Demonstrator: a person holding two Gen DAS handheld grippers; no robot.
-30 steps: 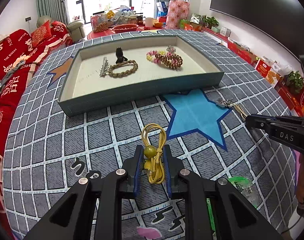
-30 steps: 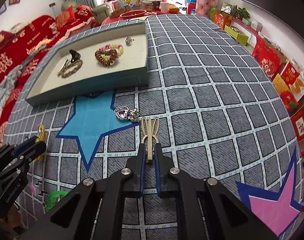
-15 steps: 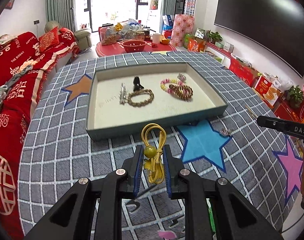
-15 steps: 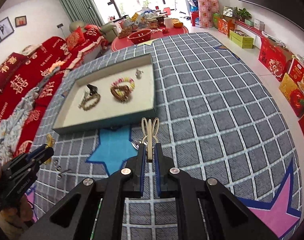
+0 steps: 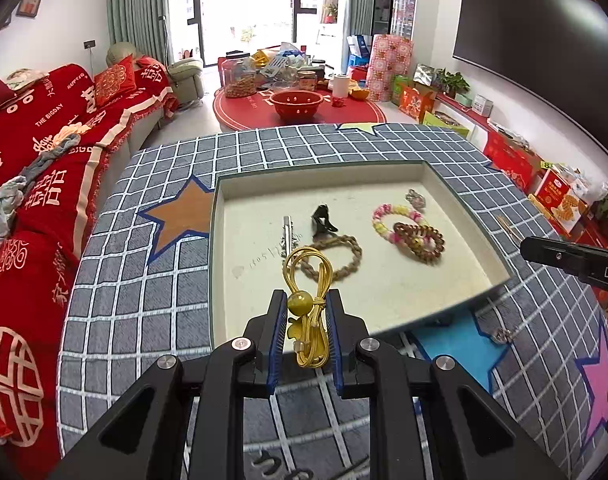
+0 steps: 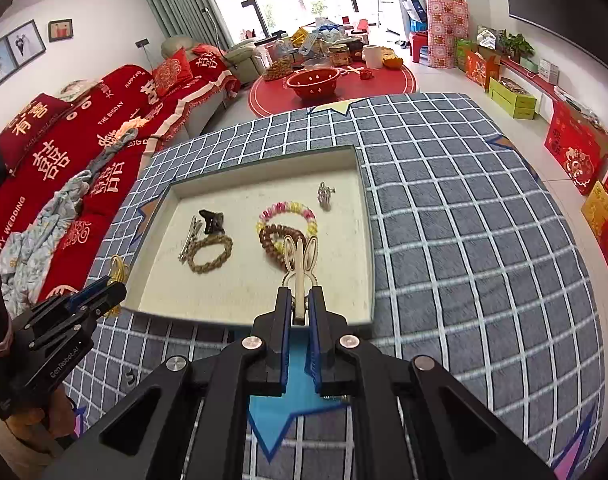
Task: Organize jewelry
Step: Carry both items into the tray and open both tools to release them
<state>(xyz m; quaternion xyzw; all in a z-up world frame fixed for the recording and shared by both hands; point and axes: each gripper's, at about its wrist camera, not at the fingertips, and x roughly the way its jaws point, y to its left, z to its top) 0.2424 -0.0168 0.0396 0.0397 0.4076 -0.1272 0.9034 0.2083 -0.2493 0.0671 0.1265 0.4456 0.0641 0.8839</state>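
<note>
Above the tray's [image 5: 500,248] near edge, my left tool [image 5: 304,320] grips the yellow cord with bead [image 5: 308,280]. My right tool [image 6: 300,306] is clamped on the cream rabbit-ear clip [image 6: 300,260]. Inside the tray lie the braided bracelet [image 6: 210,256] and bead bracelets [image 5: 418,236].

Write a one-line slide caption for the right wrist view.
Right tool grips a cream rabbit-ear hair clip above the jewelry tray, where bracelets and clips already lie.
</note>
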